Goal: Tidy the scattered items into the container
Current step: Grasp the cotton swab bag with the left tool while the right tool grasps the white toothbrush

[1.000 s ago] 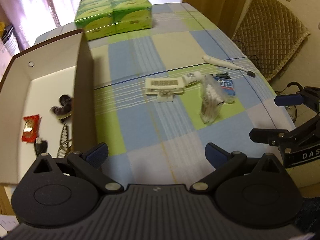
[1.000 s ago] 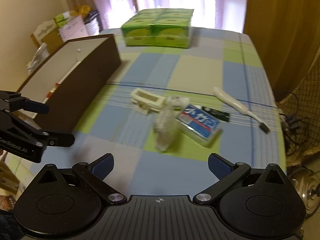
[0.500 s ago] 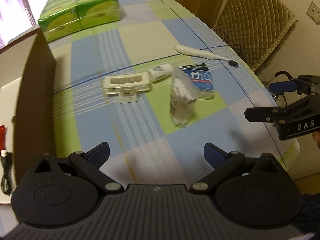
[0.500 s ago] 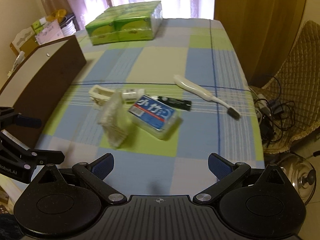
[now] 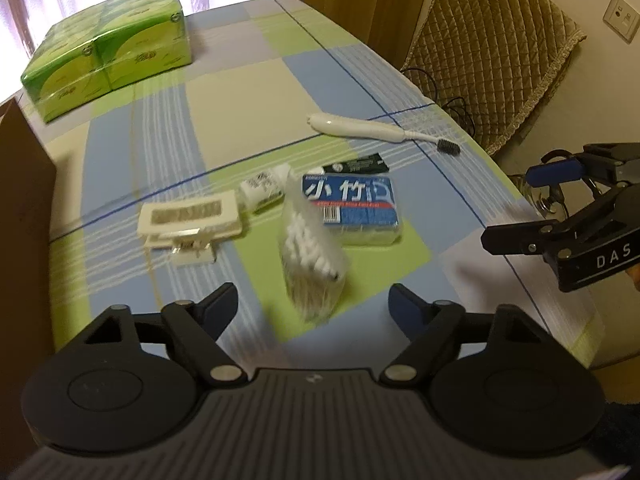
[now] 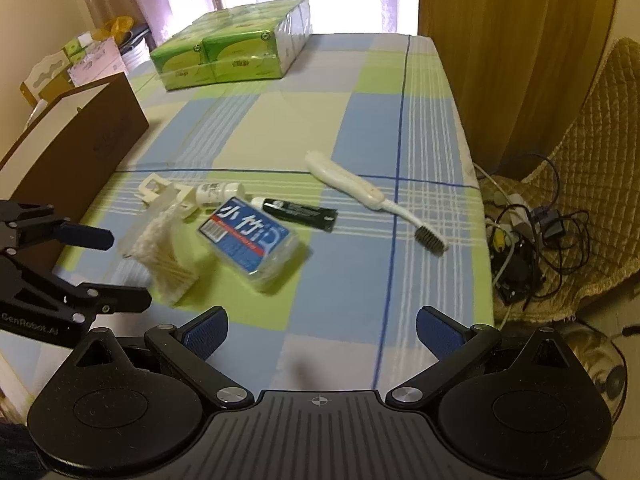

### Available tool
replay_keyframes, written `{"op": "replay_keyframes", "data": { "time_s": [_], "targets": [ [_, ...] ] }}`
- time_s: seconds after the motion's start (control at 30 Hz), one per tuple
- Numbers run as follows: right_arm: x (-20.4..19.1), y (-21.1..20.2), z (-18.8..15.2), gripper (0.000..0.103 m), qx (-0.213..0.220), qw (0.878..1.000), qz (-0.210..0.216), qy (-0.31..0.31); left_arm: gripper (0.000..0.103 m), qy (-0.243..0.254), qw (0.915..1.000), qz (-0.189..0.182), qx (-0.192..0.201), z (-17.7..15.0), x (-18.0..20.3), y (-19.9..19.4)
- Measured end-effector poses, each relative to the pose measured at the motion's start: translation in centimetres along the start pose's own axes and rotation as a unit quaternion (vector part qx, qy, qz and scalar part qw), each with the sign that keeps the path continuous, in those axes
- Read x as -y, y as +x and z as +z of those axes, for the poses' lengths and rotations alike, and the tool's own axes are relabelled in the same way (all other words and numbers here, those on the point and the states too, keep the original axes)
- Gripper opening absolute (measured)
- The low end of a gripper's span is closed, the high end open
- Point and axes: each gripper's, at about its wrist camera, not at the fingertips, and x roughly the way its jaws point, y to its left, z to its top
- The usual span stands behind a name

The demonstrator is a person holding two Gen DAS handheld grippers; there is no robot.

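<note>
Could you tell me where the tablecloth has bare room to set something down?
Bare cloth lies between the green tissue packs and the toothbrush, and along the near edge before the right gripper. It is crowded mid-table: cotton swab bag, blue packet, black tube, small bottle and white clip cluster together.

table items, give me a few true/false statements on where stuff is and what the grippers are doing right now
1. The toothbrush lies flat on the checked tablecloth. True.
2. The left gripper is shut on the bag of cotton swabs. False: it is open, and the bag lies on the cloth ahead of it.
3. The blue-labelled packet lies inside the brown box. False: it is out on the cloth.
4. The right gripper is open and holds nothing. True.
5. A green multipack stands at the far end. True.
</note>
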Motion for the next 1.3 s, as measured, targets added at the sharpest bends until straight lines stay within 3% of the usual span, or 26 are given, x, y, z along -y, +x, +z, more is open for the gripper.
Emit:
{"op": "replay_keyframes", "data": {
  "time_s": [0.17,0.33,0.43,0.6,0.67,0.7,0.8,0.9,1.0,1.07,1.1,1.3],
  "targets": [
    [2.0,1.4,1.1,0.103,0.001,1.000,0.007,-0.016,0.066,0.009,0.9999,0.014,-0.002,1.2,0.4,2.0],
    [3.7,3.0,2.4,0.103,0.006,0.999,0.018,-0.042,0.039,-0.001,0.9997,0.023,-0.009,1.8,0.0,3.3],
    [4.6,3.8,3.4,0.103,0.013,0.998,0.023,-0.056,0.028,-0.008,0.9995,0.030,-0.008,1.9,-0.5,3.5],
    [5.7,5.8,5.0,0.103,0.029,0.996,0.030,-0.082,0.020,-0.012,0.9984,0.056,-0.001,2.2,-1.3,3.3],
    [5.9,6.8,5.6,0.093,0.034,0.994,0.033,-0.096,0.020,-0.018,0.9975,0.068,-0.002,2.2,-1.9,3.1],
    [6.0,7.4,5.9,0.081,0.033,0.993,0.038,-0.102,0.020,-0.024,0.9970,0.073,-0.002,2.2,-2.2,3.0],
    [6.4,9.3,6.8,0.080,0.025,0.993,0.037,-0.105,0.019,-0.040,0.9954,0.087,-0.006,2.0,-3.3,2.7],
    [6.5,10.7,7.6,0.055,0.026,0.993,0.047,-0.108,0.019,-0.054,0.9936,0.099,-0.009,1.7,-4.2,2.3],
    [6.2,11.7,8.1,0.055,0.029,0.992,0.052,-0.114,0.019,-0.064,0.9918,0.110,-0.009,1.7,-5.0,2.1],
    [5.8,12.2,8.1,0.035,0.025,0.991,0.047,-0.126,0.019,-0.068,0.9910,0.114,-0.010,1.7,-5.4,2.0],
    [5.6,12.3,8.0,0.031,0.022,0.990,0.043,-0.130,0.019,-0.070,0.9908,0.115,-0.010,1.6,-5.5,2.0],
    [5.1,11.4,6.6,0.023,0.009,0.994,0.002,-0.111,0.019,-0.073,0.9907,0.114,-0.017,1.3,-5.8,2.1]
  ]
}}
